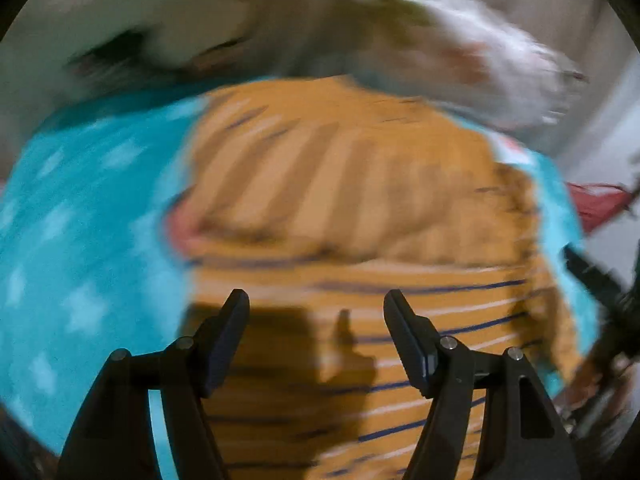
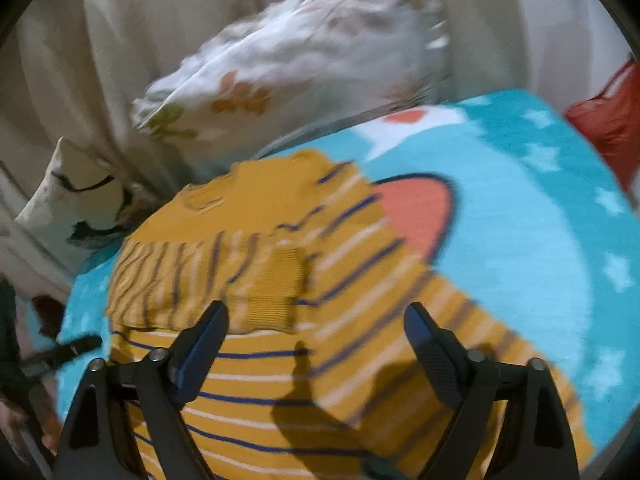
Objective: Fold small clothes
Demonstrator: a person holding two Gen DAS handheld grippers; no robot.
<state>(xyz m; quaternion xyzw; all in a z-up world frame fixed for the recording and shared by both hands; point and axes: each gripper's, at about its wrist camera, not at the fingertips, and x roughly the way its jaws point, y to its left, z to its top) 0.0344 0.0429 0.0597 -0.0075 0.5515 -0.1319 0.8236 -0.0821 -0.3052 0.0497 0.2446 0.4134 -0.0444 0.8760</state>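
A small mustard-yellow sweater [image 1: 352,208] with white and navy stripes lies on a turquoise star-print blanket [image 1: 80,216]. One sleeve is folded across its chest, its ribbed cuff [image 2: 276,292] showing in the right wrist view. My left gripper [image 1: 316,304] is open and empty, just above the sweater's lower body. My right gripper [image 2: 316,316] is open and empty above the same sweater [image 2: 280,360], near the cuff. The blanket [image 2: 520,240] has a coral and white cartoon print. Both views are motion-blurred.
A white floral pillow [image 2: 304,64] lies behind the blanket, also in the left wrist view [image 1: 480,60]. A cream curtain [image 2: 120,40] hangs behind. A red bag [image 2: 612,120] sits at far right. The other gripper's dark tip [image 2: 68,350] shows at left.
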